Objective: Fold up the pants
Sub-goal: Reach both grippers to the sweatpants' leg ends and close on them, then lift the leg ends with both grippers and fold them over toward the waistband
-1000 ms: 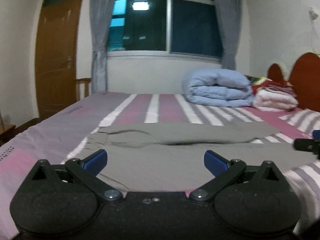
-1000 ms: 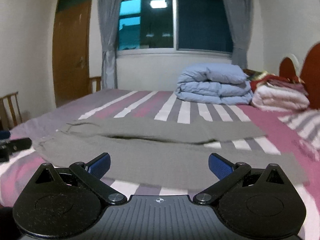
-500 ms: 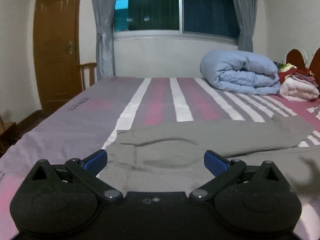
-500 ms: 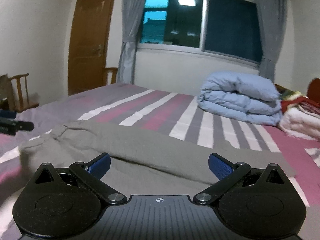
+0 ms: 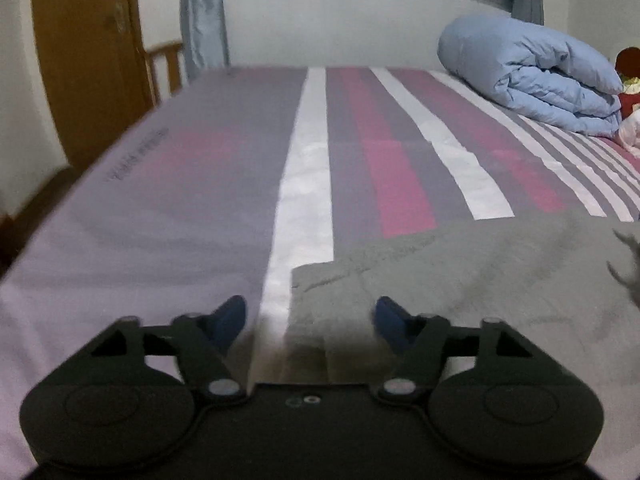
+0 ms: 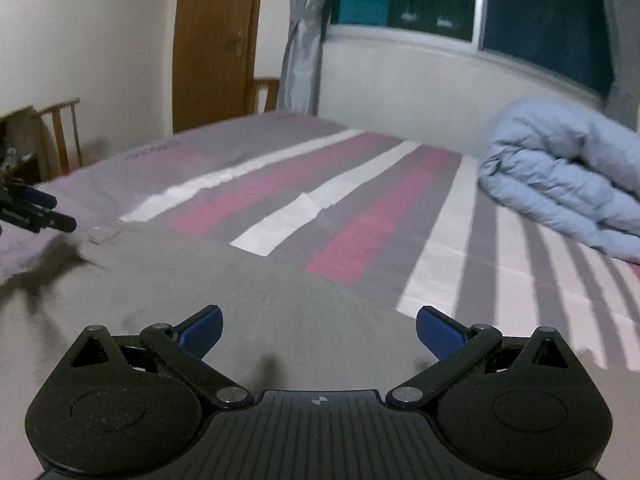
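My left claw (image 5: pixel 308 316) hangs over a corner of the grey pants (image 5: pixel 460 280), its jaws having just been closing; they stand apart with the cloth's edge between them, pads not pressing on it. My right claw (image 6: pixel 319 330) is spread wide above the pants, gripping nothing. The pants lie flat on the striped bed (image 5: pixel 200 200) along its near edge. A folded blue quilt (image 5: pixel 532 80) sits toward the far right corner.

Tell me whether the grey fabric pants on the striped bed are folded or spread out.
Cannot tell for certain: the grey fabric pants lie flat on the striped bed, but both views show only part of them, with no stacked fold visible.
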The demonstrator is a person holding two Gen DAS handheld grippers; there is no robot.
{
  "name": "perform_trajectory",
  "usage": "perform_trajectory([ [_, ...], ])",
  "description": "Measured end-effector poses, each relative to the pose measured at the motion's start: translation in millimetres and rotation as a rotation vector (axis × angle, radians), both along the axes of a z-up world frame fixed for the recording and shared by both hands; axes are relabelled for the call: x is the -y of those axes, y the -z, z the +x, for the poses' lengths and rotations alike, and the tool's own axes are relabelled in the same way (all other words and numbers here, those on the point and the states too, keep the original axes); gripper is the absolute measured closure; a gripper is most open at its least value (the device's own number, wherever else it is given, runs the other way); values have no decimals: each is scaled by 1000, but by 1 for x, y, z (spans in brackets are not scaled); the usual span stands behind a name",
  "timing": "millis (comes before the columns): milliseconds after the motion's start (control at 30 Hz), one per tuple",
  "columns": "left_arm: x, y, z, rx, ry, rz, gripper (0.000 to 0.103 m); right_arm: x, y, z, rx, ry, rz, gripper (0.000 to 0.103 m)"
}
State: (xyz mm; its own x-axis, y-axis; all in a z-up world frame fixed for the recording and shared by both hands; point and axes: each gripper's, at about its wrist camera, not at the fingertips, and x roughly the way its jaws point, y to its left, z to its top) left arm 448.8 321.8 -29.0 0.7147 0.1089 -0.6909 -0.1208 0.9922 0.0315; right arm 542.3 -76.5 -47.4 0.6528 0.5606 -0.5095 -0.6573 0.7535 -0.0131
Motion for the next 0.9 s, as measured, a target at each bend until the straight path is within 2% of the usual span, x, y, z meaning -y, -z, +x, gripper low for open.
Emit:
perform_trajectory([
  [33, -3, 4, 10, -15, 7, -10, 48, -8, 4, 12, -5, -7, -9, 7],
  [67, -8, 10, 20, -36, 21, -23, 48, -12, 7, 20, -22, -15, -13, 23],
  [100, -9, 17, 29, -67, 33, -21, 48, -16, 10, 30, -40, -17, -19, 34],
  [167, -12, 25, 43, -97, 60, -33, 48, -23, 18, 47, -64, -20, -41, 37],
  [267, -22, 33, 54, -110, 88, -105, 47, -24, 33, 73, -143, -36, -63, 37],
  [333, -21, 36, 61, -121, 120, -94, 45, -28, 45, 85, -172, -42, -119, 37],
  [433, -19, 41, 69, -118, 148, -74, 45, -27, 54, 98, -196, -56, -123, 37],
  [500, -18, 43, 73, -107, 164, -83, 50, -28, 58, 100, -204, -67, -131, 37],
  [533, -19, 43, 76, -101, 172, -92, 56, -31, 60, 101, -195, -78, -147, 37],
  [600, -18, 42, 77, -88, 183, -93, 66, -36, 60, 95, -177, -102, -162, 51],
  [633, -18, 41, 77, -80, 201, -110, 79, -38, 60, 94, -160, -107, -176, 56],
  [667, -18, 39, 76, -71, 204, -119, 84, -40, 59, 92, -145, -107, -190, 69],
  [700, -14, 37, 73, -59, 210, -95, 85, -41, 58, 90, -137, -104, -195, 84],
  [733, -9, 34, 71, -48, 218, -72, 88, -41, 55, 88, -128, -101, -201, 90],
  [800, -5, 25, 62, -3, 221, -44, 89, -37, 47, 82, -117, -97, -181, 97],
  [900, -11, 2, 40, 113, 231, -81, 89, -21, 24, 62, -70, -98, -127, 100],
])
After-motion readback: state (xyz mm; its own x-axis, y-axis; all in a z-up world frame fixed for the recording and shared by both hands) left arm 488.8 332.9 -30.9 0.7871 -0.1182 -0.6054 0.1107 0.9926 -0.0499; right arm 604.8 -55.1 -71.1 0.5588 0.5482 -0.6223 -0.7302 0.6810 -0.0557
